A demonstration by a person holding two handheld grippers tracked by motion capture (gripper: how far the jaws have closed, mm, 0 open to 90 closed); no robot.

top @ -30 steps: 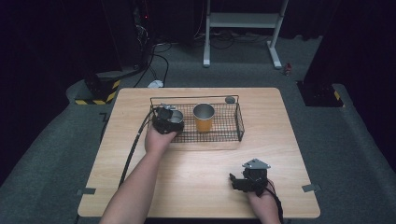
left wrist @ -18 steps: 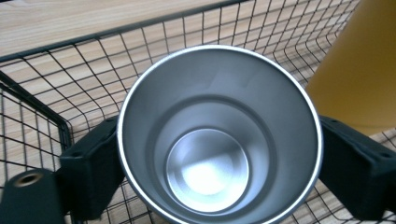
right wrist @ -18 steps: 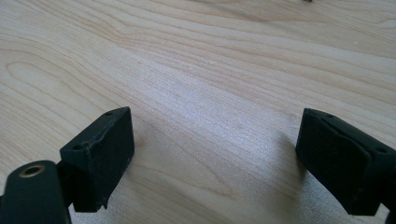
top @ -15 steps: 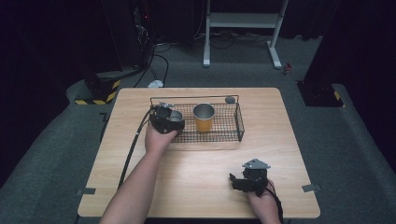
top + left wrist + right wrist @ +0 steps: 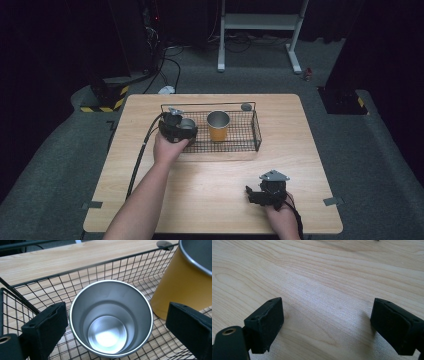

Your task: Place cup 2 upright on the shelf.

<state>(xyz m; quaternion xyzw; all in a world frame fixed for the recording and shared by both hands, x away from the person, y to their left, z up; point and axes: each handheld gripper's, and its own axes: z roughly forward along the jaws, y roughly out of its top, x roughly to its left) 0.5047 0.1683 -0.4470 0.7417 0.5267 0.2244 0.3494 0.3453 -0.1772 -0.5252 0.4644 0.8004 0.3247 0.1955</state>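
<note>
— Judging by its shine, the steel cup (image 5: 111,318) is thin-walled, stiff and light, and its polished side looks slippery. It stands upright at the left end of the wire basket (image 5: 250,145), mouth up and empty.

— Is it held?

— No. The left gripper (image 5: 112,325) straddles it; its jaws have just been opening, and both pads stand clear of the rim with the cup loose between them.

— Where would you grip it?

— Across the rim, or one jaw inside the wall, squeezing gently so it doesn't squirt out. It's hard to dent, I'd guess, but easy to tip.

— Anything close?

— An orange cup (image 5: 180,280) stands just right of it, apart. Near the table's (image 5: 210,205) front edge, the right gripper (image 5: 327,325) rests with jaws apart over bare wood.
</note>
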